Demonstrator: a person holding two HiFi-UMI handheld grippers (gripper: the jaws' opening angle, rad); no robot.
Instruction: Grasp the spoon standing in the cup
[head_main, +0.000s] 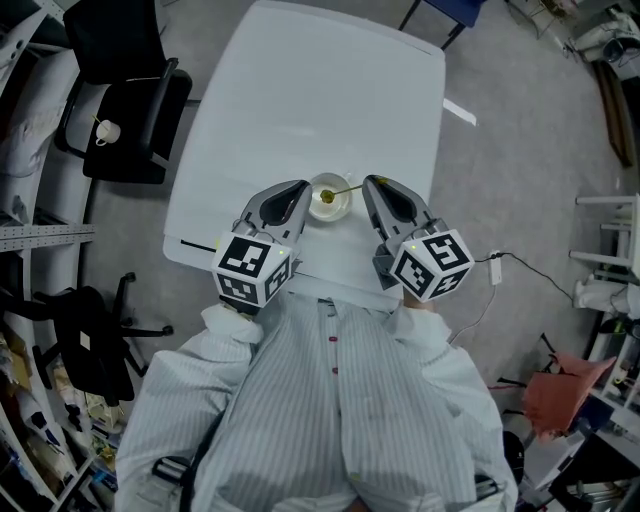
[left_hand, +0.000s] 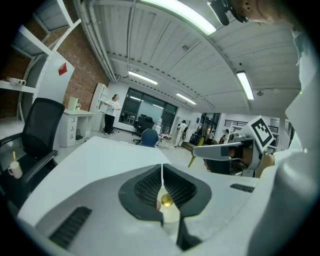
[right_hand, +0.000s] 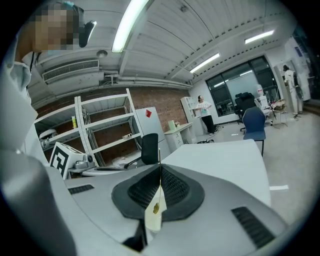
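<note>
A small white cup (head_main: 330, 208) stands near the front edge of the white table (head_main: 300, 90). A gold spoon (head_main: 345, 189) stands in it, handle leaning right. My right gripper (head_main: 369, 184) is shut on the thin handle, which pokes up between its pads (right_hand: 159, 167). Through the gap below, the spoon bowl (right_hand: 155, 209) shows inside the cup (right_hand: 151, 222). My left gripper (head_main: 303, 188) sits at the cup's left side with its jaws together (left_hand: 162, 167). The cup (left_hand: 170, 215) and spoon bowl (left_hand: 166, 201) show beneath them. Only a thin white line shows between the left pads.
Black office chairs (head_main: 130, 100) stand left of the table, one with a small white cup (head_main: 107, 131) on its seat. A white cable and plug (head_main: 495, 258) lie on the floor to the right. A person's striped shirt (head_main: 330, 400) fills the near side.
</note>
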